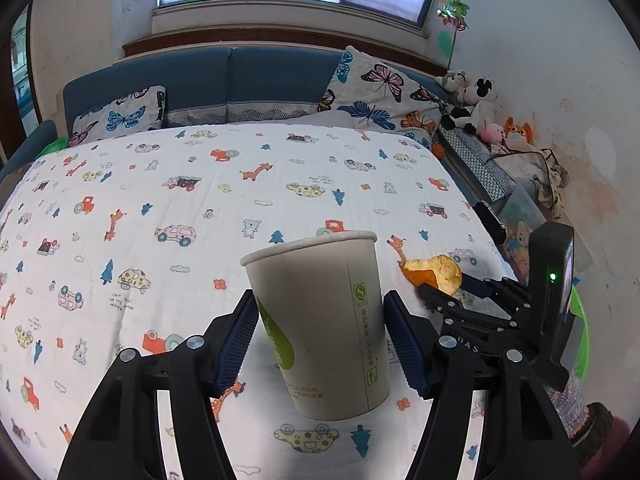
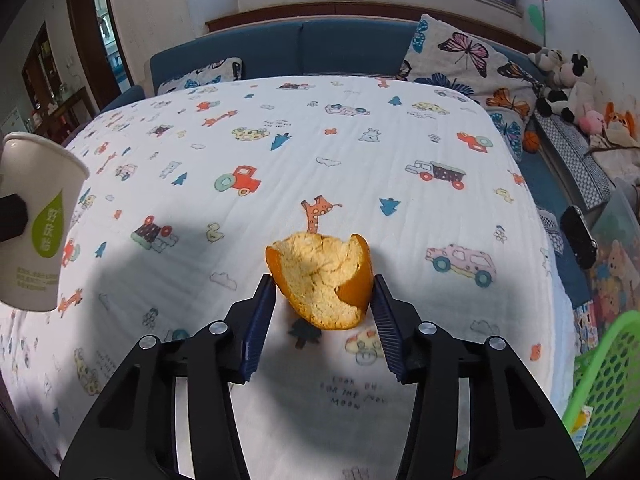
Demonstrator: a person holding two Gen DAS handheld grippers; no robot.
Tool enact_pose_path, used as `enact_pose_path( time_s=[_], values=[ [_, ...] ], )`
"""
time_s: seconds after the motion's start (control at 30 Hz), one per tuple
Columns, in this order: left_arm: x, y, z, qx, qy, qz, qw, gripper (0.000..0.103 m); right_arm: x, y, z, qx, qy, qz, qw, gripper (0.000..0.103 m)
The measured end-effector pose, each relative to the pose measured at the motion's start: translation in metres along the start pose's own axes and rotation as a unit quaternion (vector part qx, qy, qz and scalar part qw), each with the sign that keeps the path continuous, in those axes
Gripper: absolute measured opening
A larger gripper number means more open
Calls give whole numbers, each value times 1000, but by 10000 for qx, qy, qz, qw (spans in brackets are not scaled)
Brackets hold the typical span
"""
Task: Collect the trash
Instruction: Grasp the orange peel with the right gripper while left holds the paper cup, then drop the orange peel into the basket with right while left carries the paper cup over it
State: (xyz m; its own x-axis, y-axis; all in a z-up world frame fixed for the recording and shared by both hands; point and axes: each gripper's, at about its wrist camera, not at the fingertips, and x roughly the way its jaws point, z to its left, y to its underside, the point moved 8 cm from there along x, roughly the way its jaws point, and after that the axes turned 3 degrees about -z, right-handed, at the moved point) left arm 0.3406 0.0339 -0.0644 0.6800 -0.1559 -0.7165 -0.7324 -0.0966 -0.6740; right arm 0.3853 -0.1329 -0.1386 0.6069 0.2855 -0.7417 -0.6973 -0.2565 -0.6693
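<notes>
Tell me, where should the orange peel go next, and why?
Probably swing the right gripper rightward to the green basket and drop the orange peel in. The peel is already pinched between its fingers above the bed cover, and the basket sits just off the bed's right edge. The left gripper holds the paper cup.

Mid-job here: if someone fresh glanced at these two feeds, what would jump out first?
A white paper cup with a green leaf print, held between the left gripper pads above the cartoon-print bedspread. Then the orange peel, pith side facing the camera, pinched in the right gripper. A green mesh basket waits at the bed's right edge.
</notes>
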Motion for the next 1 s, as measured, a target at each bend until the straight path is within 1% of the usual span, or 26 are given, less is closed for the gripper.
enact_pose_path(
  time_s=[0.2, 0.5, 0.87, 1.0],
  values=[
    [-5, 4, -16, 108, 85, -10, 9999, 62, -17, 11, -5, 73, -34, -41, 10000, 48],
    [-13, 7, -50, 322, 256, -29, 9992, 62, -56, 25, -16, 173, -54, -197, 9996, 48],
    [-24, 16, -103, 650, 533, -39, 9965, 62, -110, 45, -38, 283, 87, -448, 9986, 48],
    [-26, 21, -126, 793, 668, -17, 9946, 62, -130, 55, -54, 361, 211, -511, 9978, 48]
  ],
)
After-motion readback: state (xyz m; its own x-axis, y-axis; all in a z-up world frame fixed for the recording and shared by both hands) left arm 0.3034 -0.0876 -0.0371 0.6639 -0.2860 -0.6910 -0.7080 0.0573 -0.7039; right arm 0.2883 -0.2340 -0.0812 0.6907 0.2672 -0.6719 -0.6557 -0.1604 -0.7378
